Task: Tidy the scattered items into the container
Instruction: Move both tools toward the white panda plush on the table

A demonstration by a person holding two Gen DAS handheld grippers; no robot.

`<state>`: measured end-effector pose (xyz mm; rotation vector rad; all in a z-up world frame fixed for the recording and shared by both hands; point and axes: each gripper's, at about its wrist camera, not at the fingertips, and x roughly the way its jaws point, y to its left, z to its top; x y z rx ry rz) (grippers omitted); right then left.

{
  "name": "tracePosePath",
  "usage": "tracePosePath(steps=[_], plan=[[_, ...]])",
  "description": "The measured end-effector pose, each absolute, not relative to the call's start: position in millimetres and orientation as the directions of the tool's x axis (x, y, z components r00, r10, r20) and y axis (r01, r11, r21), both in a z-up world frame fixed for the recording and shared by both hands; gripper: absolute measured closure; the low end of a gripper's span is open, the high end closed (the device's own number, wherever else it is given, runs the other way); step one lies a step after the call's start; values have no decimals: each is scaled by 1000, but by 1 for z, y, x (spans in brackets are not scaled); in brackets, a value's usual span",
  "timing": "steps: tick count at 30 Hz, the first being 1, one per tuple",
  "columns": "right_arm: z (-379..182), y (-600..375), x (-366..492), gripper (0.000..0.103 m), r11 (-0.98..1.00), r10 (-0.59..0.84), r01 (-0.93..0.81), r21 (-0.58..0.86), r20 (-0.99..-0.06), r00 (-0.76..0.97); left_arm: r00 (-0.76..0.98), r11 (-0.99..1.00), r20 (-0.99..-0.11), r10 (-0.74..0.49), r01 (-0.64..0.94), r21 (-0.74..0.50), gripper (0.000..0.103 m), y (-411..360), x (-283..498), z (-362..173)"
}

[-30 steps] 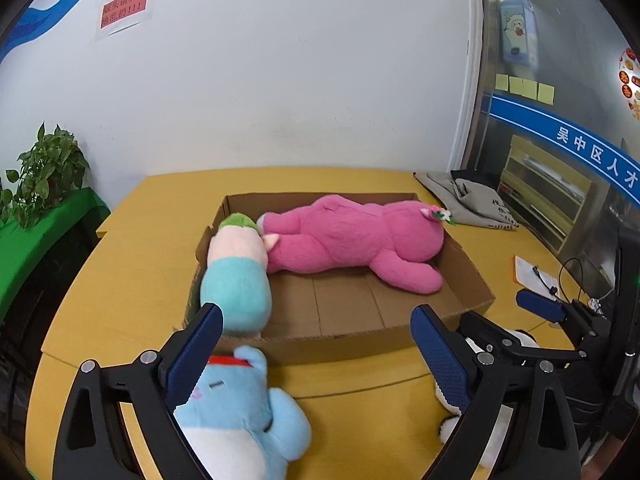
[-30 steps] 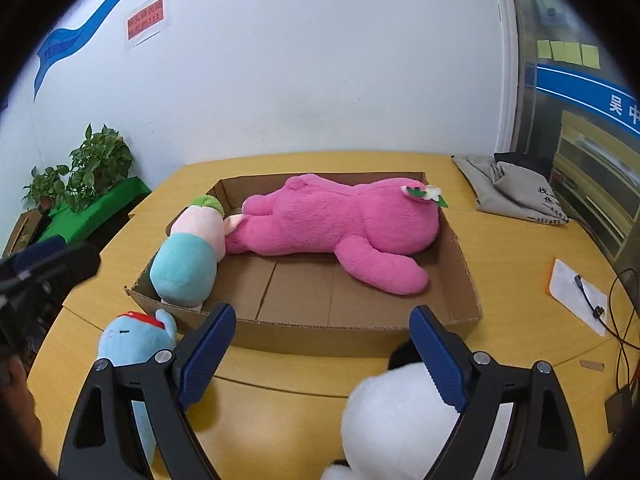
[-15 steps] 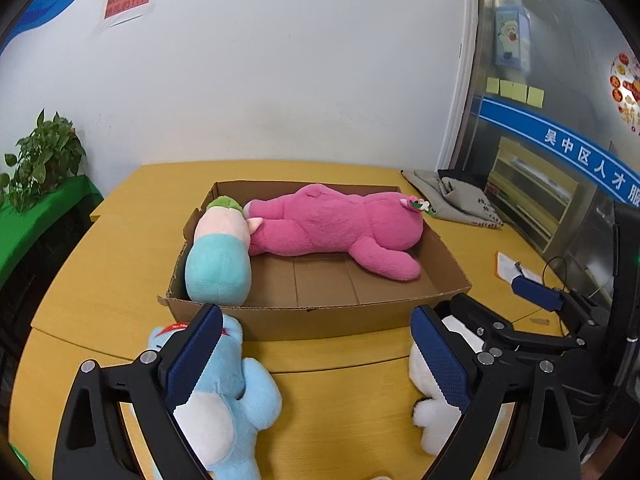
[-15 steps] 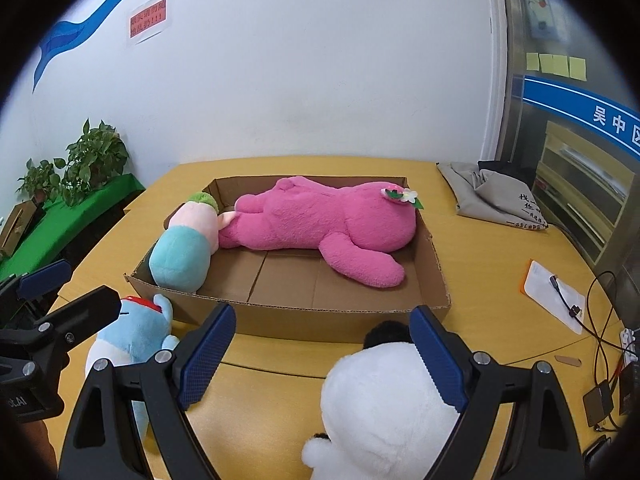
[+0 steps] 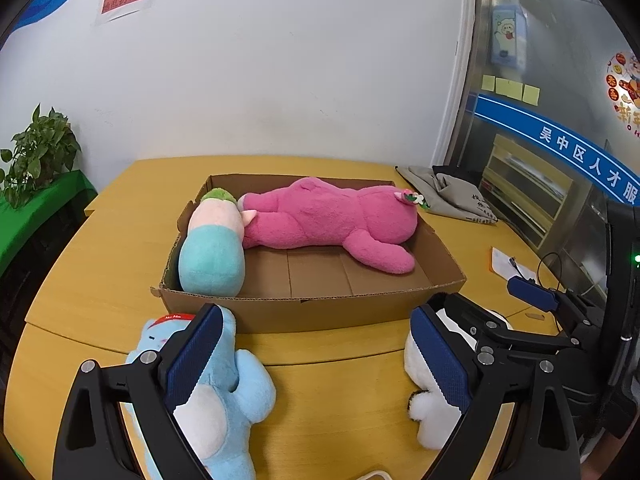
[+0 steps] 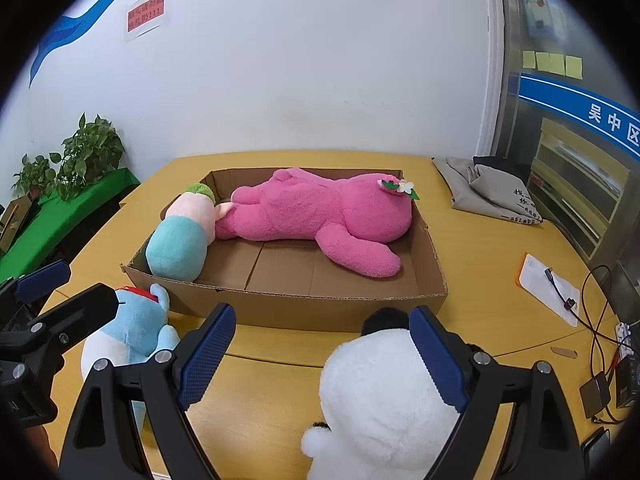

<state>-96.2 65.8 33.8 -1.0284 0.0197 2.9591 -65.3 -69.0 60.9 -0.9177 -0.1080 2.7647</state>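
Since the earlier frames both grippers are drawn back from the cardboard box (image 5: 308,308), so that more of the blue plush (image 5: 224,400) and white plush (image 6: 380,404) is seen on the yellow table (image 5: 100,272) in front of it. Left gripper (image 5: 316,360): jaws spread wide, nothing held, blue plush under its left finger. Right gripper (image 6: 320,356): jaws likewise released, white plush between them; pink plush (image 6: 320,216) and teal-and-pink plush (image 6: 180,240) are lodged inside the box.

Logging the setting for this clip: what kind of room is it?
Probably an office or public service centre: a wooden meeting table, a glass partition with a blue Chinese-lettered band and sticky notes, and a potted plant.
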Motion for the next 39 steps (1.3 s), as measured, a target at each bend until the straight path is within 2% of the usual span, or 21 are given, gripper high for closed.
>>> tracePosePath(steps=[39], plan=[[16, 58, -110, 14, -1000, 14, -19, 0, -651, -759, -746, -962, -608, 273, -207, -177, 6, -83, -75, 45]])
